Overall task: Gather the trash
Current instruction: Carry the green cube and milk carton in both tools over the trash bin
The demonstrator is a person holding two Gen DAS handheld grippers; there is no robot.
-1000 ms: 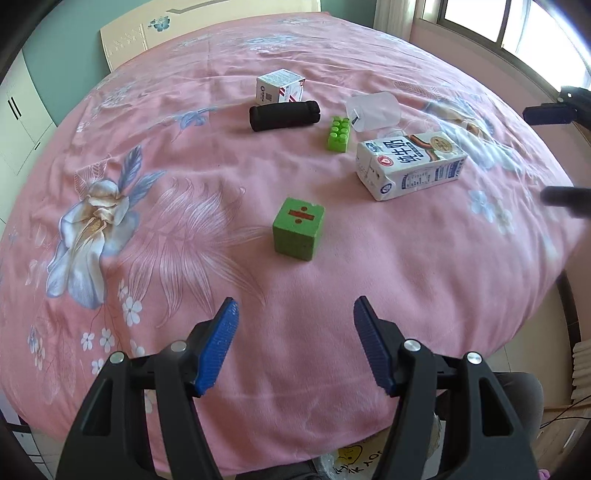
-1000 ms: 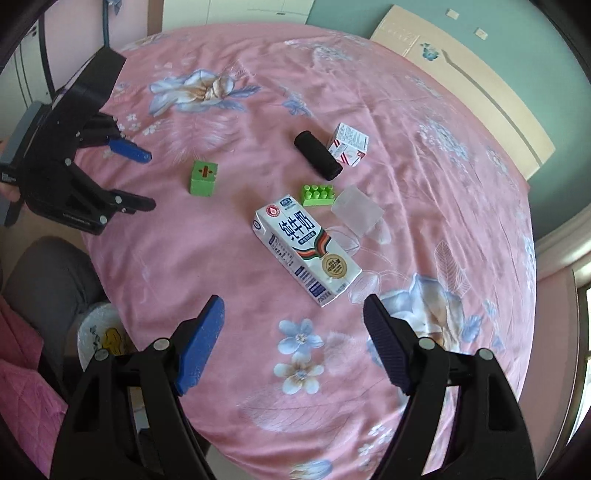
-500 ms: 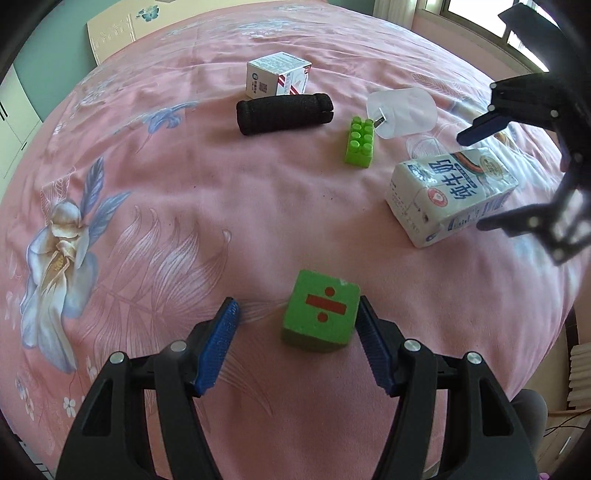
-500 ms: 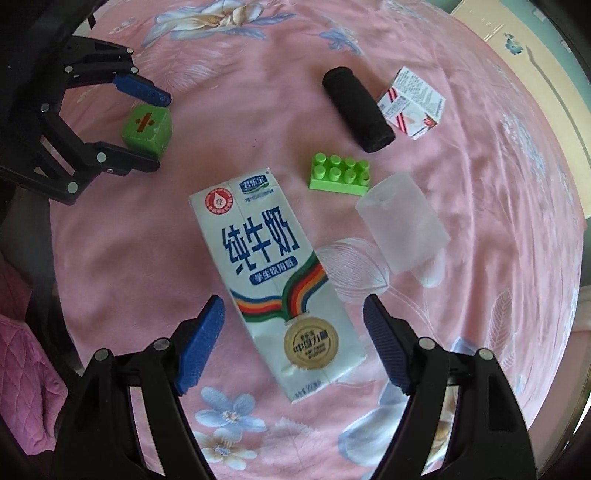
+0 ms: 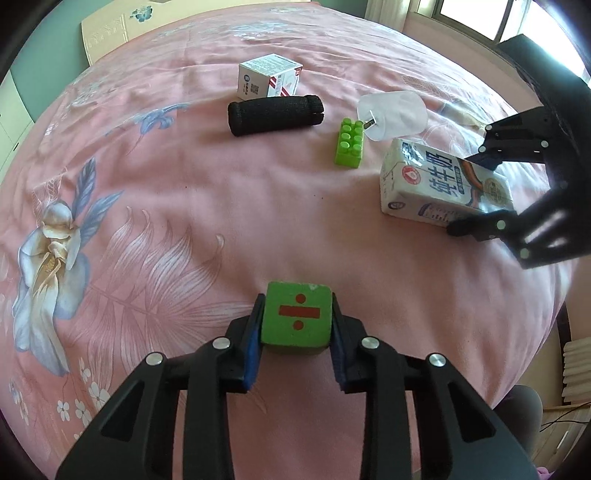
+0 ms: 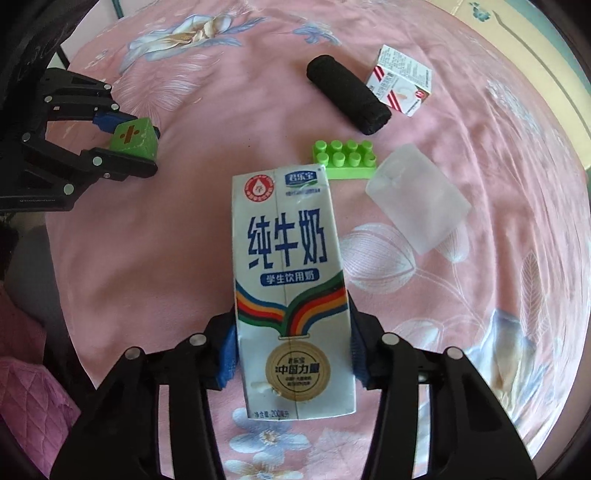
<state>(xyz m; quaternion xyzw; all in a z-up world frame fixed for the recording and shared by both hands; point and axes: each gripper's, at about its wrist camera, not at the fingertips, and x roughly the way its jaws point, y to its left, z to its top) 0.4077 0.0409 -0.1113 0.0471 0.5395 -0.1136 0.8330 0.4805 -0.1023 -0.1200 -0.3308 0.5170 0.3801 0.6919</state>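
My left gripper (image 5: 295,325) is shut on a green foam cube (image 5: 295,319) with a red division sign, resting on the pink floral bedspread (image 5: 166,192). My right gripper (image 6: 291,354) is shut on a white milk carton (image 6: 288,266) with blue characters, lying flat on the bed. The carton also shows in the left wrist view (image 5: 443,184) with the right gripper (image 5: 476,192) around its far end. The left gripper (image 6: 129,136) and the cube (image 6: 133,138) show at the left of the right wrist view.
A black foam roll (image 5: 275,114), a small white medicine box (image 5: 269,75), a green toy brick (image 5: 349,142) and a clear plastic cup (image 5: 393,114) lie further back on the bed. The bed edge drops off at the right; a window (image 5: 476,14) is behind.
Both grippers moved forward and down to the bed and closed: the left one onto the green cube, the right one onto the milk carton. Both were open before.
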